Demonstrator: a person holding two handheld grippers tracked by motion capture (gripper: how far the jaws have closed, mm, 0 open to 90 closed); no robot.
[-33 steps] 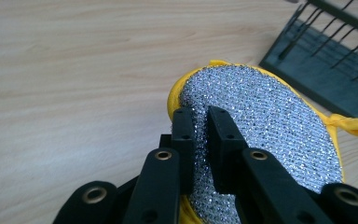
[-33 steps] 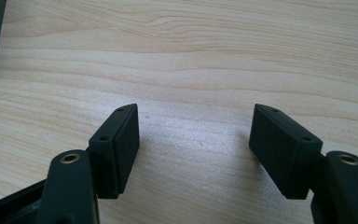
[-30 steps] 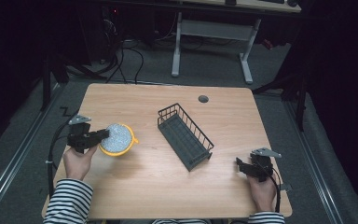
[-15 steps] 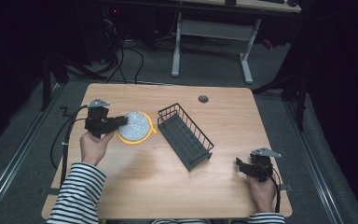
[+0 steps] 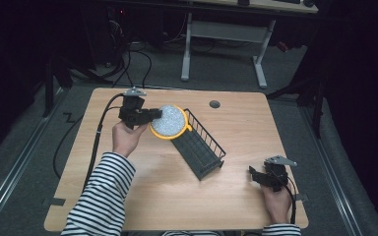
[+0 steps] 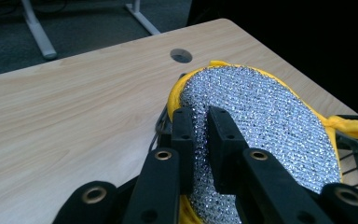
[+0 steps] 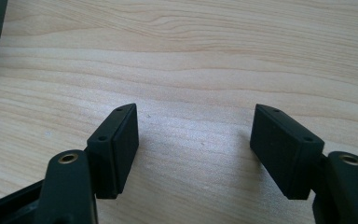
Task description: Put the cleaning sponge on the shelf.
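A round scouring pad (image 5: 168, 121), silver mesh with a yellow rim, hangs above the near-left end of a black wire basket (image 5: 203, 147) in the middle of the table. My left gripper (image 5: 153, 114) is shut on the pad's edge. In the left gripper view the two jaws pinch the sparkling pad (image 6: 265, 116) between them, left gripper (image 6: 200, 140), with the basket's wires (image 6: 354, 154) just beyond. My right gripper (image 5: 254, 173) rests open near the table's front right corner. In the right gripper view, the right gripper (image 7: 193, 140) has bare wood between its jaws.
The wooden table (image 5: 128, 196) has a round cable hole (image 5: 214, 104) near its far edge. A black cable (image 5: 98, 132) trails from the left gripper off the table's left side. A desk frame (image 5: 224, 34) stands on the floor beyond the table.
My left gripper has carried the pad to the right and away from me, from the table's left side to above the basket's end. The right gripper has stayed put.
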